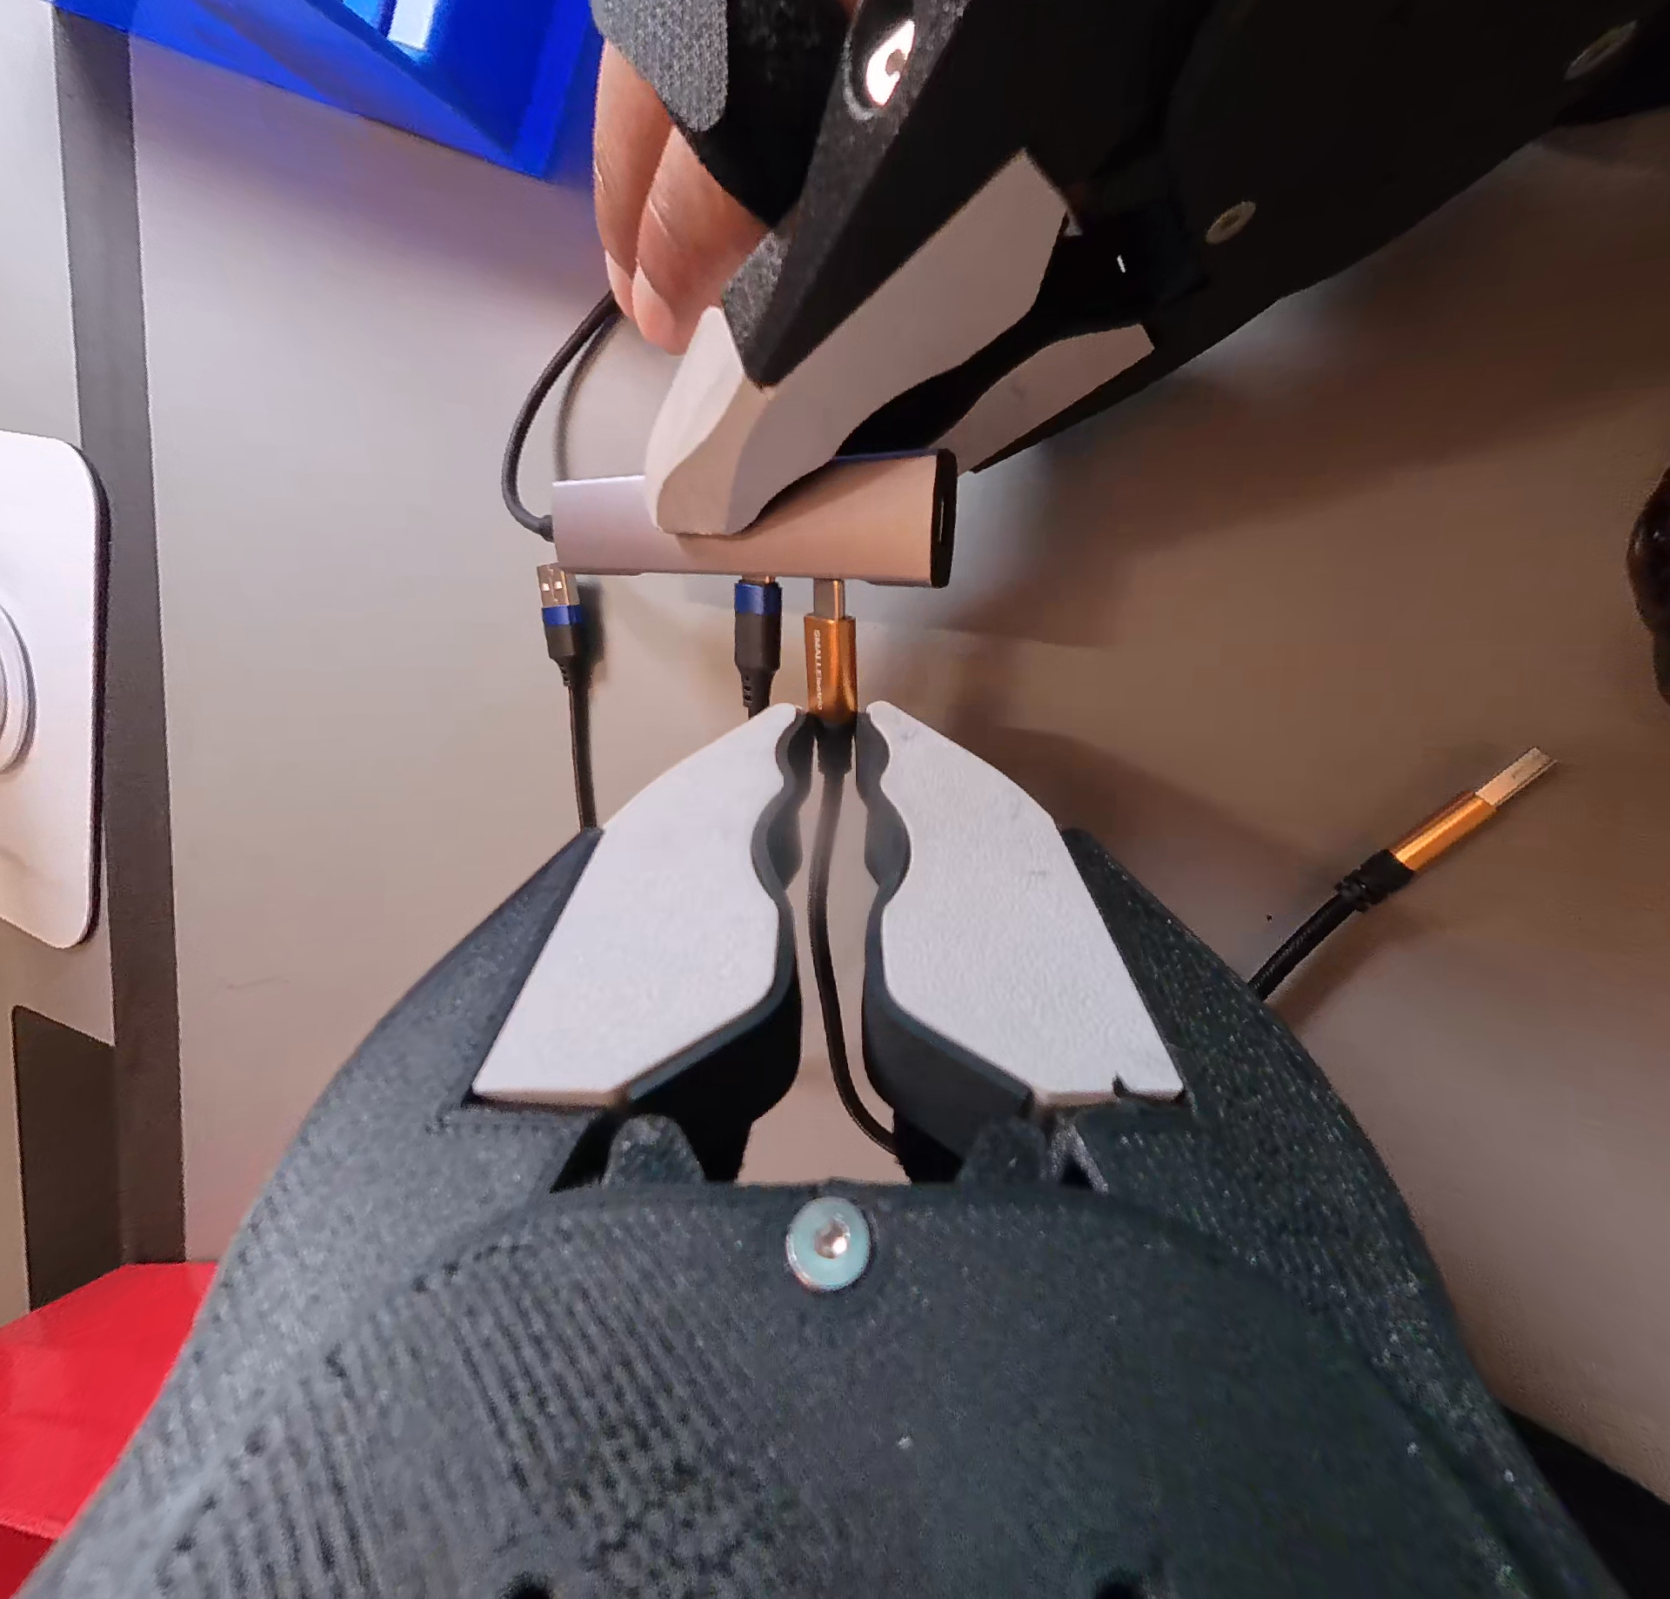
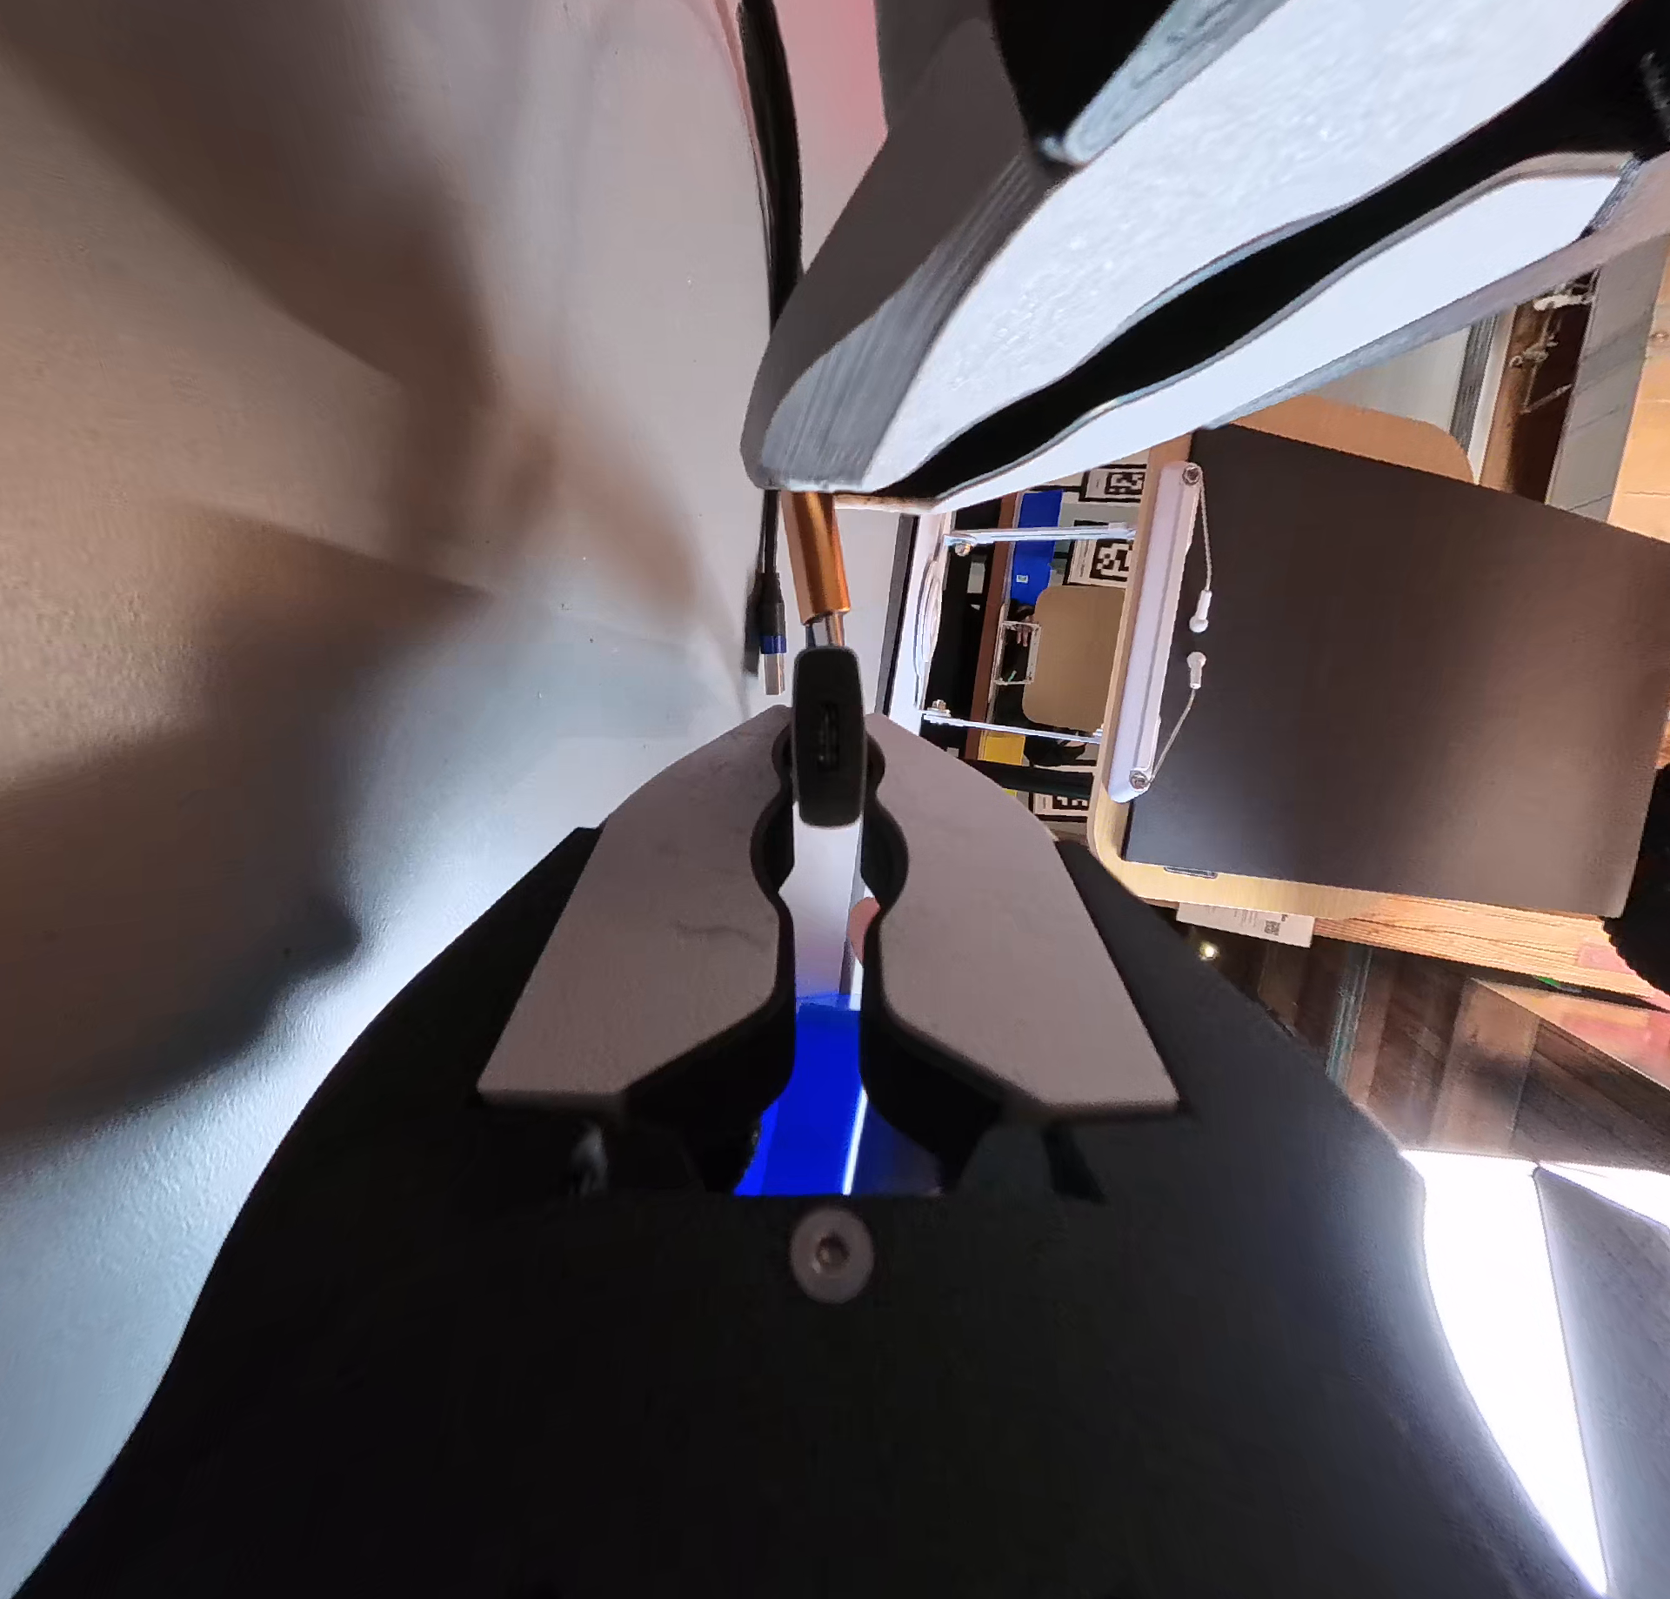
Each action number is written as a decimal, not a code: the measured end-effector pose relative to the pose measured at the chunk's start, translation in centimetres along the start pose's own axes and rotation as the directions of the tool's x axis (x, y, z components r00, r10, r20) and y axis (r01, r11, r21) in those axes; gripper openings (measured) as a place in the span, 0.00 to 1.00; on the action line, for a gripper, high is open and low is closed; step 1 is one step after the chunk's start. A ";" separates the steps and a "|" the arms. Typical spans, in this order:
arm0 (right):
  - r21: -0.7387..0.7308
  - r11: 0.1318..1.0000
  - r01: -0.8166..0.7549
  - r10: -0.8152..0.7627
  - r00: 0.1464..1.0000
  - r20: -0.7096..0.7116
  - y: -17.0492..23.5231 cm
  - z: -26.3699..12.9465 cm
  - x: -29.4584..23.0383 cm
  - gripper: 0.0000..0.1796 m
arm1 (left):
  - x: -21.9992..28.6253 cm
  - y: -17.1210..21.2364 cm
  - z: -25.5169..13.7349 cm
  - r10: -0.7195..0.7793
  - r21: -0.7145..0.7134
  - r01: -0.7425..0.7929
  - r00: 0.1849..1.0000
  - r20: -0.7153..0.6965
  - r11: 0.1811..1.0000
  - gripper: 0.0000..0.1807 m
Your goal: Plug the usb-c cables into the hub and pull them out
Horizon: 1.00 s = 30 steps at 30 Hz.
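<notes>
Gripping the orange plug (image 1: 830, 661) at its rear end, the left gripper (image 1: 833, 724) has its grey fingers (image 1: 669, 914) nearly closed around it, black cable running back between them. Plug's metal tip sits in the side of the grey hub (image 1: 813, 534). Beside it a blue-ringed plug (image 1: 755, 629) is also seated; another blue-ringed plug (image 1: 565, 616) lies loose on the grey table (image 1: 361, 471). Right gripper (image 1: 696, 480) clamps the hub from above. Second orange plug (image 1: 1455, 819) lies well apart to the right. Blue bin (image 1: 361, 28) at top left.

Right wrist view: right gripper (image 2: 824, 733) pinches the hub (image 2: 824, 742) end-on, fingers narrow. Orange plug (image 2: 813, 561) enters the hub from beyond, held by the left gripper (image 2: 994, 353).
</notes>
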State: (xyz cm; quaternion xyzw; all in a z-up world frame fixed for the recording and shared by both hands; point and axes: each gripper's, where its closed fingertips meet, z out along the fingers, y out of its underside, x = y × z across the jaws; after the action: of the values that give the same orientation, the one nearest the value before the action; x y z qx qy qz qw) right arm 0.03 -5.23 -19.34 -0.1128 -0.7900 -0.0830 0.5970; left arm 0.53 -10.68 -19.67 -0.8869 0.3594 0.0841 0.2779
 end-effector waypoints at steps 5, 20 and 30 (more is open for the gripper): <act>0.000 1.000 -0.028 0.028 1.000 0.007 0.0 0.0 0.0 0.05 | -0.1 -0.1 0.1 0.030 -0.010 -0.029 0.999 0.033 1.000 0.05; -0.094 0.995 -0.035 0.037 0.999 0.026 0.7 0.4 0.0 0.05 | -0.3 -0.9 0.2 0.076 0.005 -0.077 0.991 0.112 0.997 0.05; -0.257 0.966 -0.030 0.041 0.999 0.036 0.7 1.0 0.4 0.05 | -0.7 -1.6 -0.5 -0.042 0.036 0.039 0.996 0.082 0.999 0.05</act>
State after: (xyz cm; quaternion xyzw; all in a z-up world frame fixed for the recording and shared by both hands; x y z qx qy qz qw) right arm -0.78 -4.22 -19.25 -0.2048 -0.7826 -0.1712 0.5623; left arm 1.08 -9.57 -18.34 -0.8849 0.3310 0.1087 0.3092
